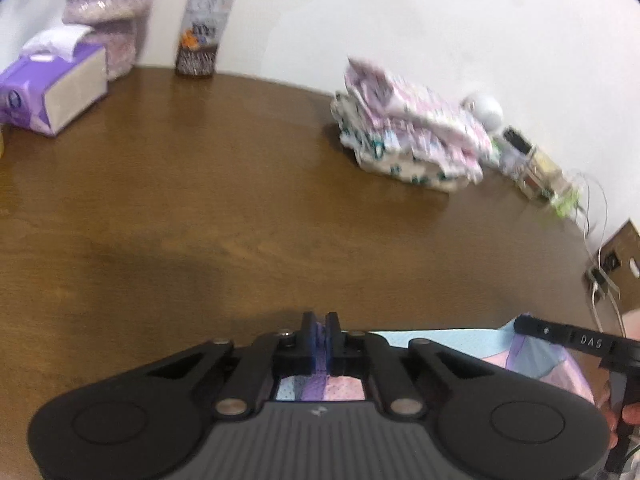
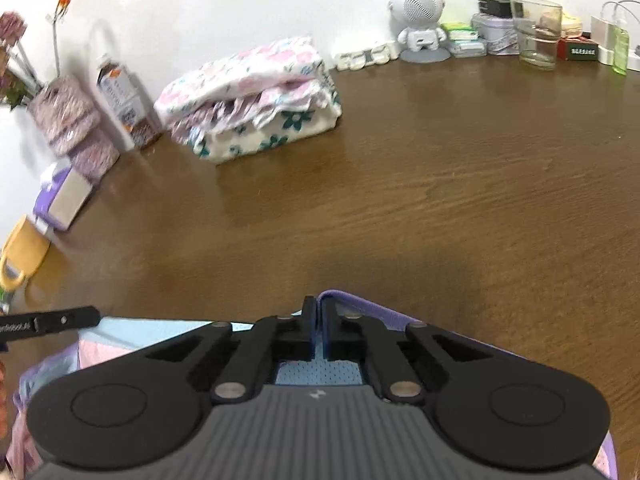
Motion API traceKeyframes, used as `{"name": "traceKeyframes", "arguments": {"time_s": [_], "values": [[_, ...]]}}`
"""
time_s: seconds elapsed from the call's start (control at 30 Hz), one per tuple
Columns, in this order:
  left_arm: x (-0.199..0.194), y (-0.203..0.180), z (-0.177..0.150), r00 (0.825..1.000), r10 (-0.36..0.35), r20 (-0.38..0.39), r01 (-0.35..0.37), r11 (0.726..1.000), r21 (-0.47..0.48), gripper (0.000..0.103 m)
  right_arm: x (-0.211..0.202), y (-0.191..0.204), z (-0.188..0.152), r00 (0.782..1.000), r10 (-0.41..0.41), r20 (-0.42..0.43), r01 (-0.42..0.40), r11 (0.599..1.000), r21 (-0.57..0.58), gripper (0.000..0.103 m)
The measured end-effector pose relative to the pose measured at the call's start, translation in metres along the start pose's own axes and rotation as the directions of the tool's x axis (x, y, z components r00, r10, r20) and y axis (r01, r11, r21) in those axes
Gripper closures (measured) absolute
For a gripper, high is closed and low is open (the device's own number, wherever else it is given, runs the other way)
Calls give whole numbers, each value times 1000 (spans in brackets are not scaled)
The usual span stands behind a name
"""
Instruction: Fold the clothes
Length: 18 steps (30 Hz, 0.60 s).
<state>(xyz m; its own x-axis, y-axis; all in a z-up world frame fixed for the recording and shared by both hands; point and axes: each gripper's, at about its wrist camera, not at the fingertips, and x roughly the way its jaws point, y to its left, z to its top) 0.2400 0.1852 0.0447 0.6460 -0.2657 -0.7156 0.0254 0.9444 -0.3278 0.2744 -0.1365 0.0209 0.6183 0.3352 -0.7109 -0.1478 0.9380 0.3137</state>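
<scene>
As both pinch its purple edge, the left gripper and right gripper clamp a pastel garment (mesh fabric) on the wooden table.

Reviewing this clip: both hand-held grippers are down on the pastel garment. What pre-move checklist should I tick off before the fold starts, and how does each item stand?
1. Left hand-held gripper shut on the pastel garment: ok, purple fabric sits between its fingers.
2. Right hand-held gripper shut on the same garment: ok, the purple edge is pinched.
3. Table bare ahead of both grippers: ok.
4. Folded floral pile away from the fold path: ok, it sits far back by the wall.
5. Glass and carton out of the way: ok, both at the wall.
6. Garment lying flat, unwrinkled: cannot tell, mostly hidden under the grippers.
</scene>
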Motion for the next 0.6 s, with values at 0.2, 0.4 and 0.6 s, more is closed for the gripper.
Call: {"name": "traceKeyframes", "arguments": {"time_s": [0.2,0.4,0.6], "values": [[6,-5,11,996,45,73,-47,998,31,100,10,3,23,997,-23,79,22,1000,20,101],[24,-4,14,993,61,101,-64,998,22,100,32,13,37,992,-80,99,79,997,8,101],[34,1,8,993,72,89,-73,997,15,98,50,10,37,993,-90,71,89,996,18,101]]}}
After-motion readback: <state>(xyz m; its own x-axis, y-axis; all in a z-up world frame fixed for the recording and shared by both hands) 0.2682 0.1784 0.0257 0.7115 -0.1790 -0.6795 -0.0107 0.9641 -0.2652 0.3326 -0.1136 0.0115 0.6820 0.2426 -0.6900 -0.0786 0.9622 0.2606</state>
